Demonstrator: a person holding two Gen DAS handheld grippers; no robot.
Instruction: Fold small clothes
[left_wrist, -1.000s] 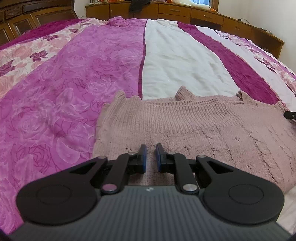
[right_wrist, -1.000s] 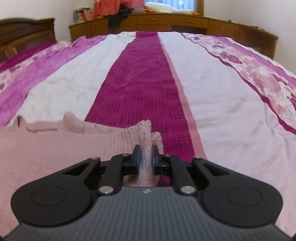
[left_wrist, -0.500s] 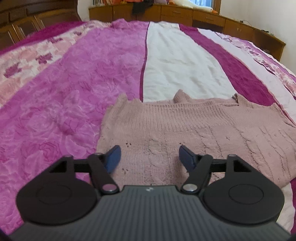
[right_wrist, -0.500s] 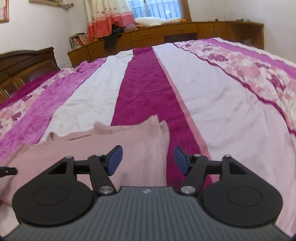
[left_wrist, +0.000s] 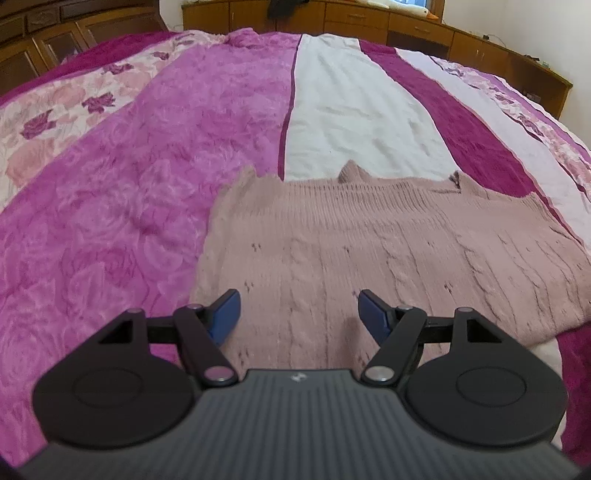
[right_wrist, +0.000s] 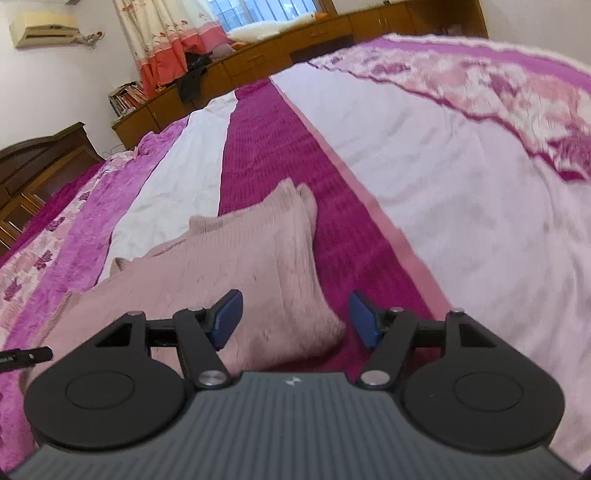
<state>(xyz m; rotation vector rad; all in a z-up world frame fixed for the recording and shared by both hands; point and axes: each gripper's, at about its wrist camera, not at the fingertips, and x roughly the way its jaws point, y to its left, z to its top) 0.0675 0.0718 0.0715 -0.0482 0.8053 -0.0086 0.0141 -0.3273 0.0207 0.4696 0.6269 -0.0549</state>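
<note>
A dusty-pink knitted sweater (left_wrist: 388, 251) lies folded and flat on the bed. Its far edge is ribbed, with small corners sticking up. My left gripper (left_wrist: 299, 314) is open and empty, above the sweater's near left part. In the right wrist view the sweater (right_wrist: 229, 258) stretches to the left, and its right end lies in front of me. My right gripper (right_wrist: 295, 317) is open and empty above that end. The tip of the left gripper (right_wrist: 22, 356) shows at the left edge.
The bedspread (left_wrist: 147, 166) has magenta, white and floral stripes. Wooden cabinets (left_wrist: 369, 18) line the far wall, and a dark headboard (right_wrist: 40, 158) stands at the left. Curtains and an air conditioner (right_wrist: 40, 27) are on the far wall.
Both grippers were shut on the sweater's edge one second ago, then opened and let it go. Both have pulled back and up. The right view now tilts.
</note>
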